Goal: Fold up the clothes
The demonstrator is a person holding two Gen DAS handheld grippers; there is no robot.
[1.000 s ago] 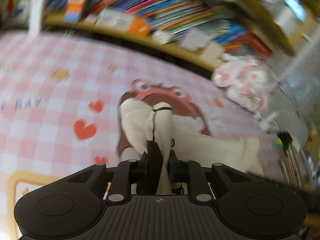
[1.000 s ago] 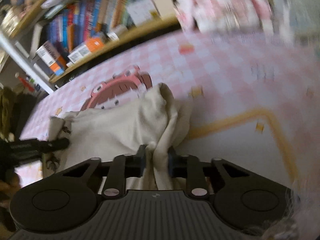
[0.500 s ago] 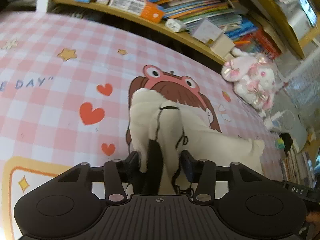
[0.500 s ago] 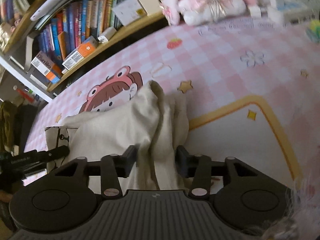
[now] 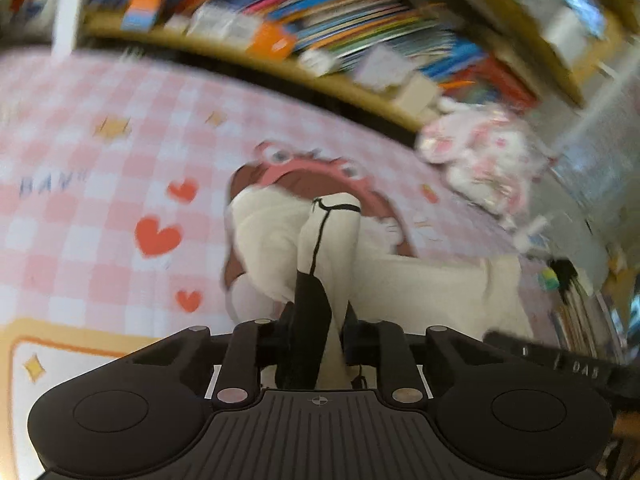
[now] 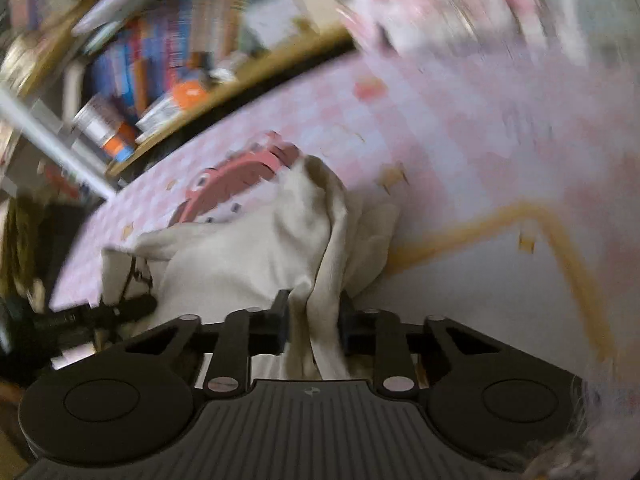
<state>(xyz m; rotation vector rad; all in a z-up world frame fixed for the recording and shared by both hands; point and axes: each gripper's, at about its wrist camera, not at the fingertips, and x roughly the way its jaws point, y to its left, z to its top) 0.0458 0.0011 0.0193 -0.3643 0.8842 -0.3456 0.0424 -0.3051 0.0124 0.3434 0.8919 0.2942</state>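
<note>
A cream garment (image 5: 272, 248) with black cord trim lies bunched on the pink checked blanket (image 5: 80, 208). My left gripper (image 5: 318, 316) has its jaws closing, and its pads pinch a raised fold of the cloth together with a dark strip. In the right wrist view the same garment (image 6: 248, 264) spreads to the left. My right gripper (image 6: 312, 320) is also closing, with a standing fold of cream cloth squeezed between its pads. The left gripper (image 6: 100, 314) shows at the garment's far left corner. Both views are blurred.
A wooden shelf packed with books (image 5: 320, 24) runs along the far side of the blanket. A pink and white plush toy (image 5: 480, 160) sits at the right. The blanket bears a frog-hat cartoon print (image 5: 312, 164) and an orange border line (image 6: 560, 248).
Half a second ago both pairs of jaws stood wider around the folds; now they have closed back onto the cloth. Both views have gone blurred.
</note>
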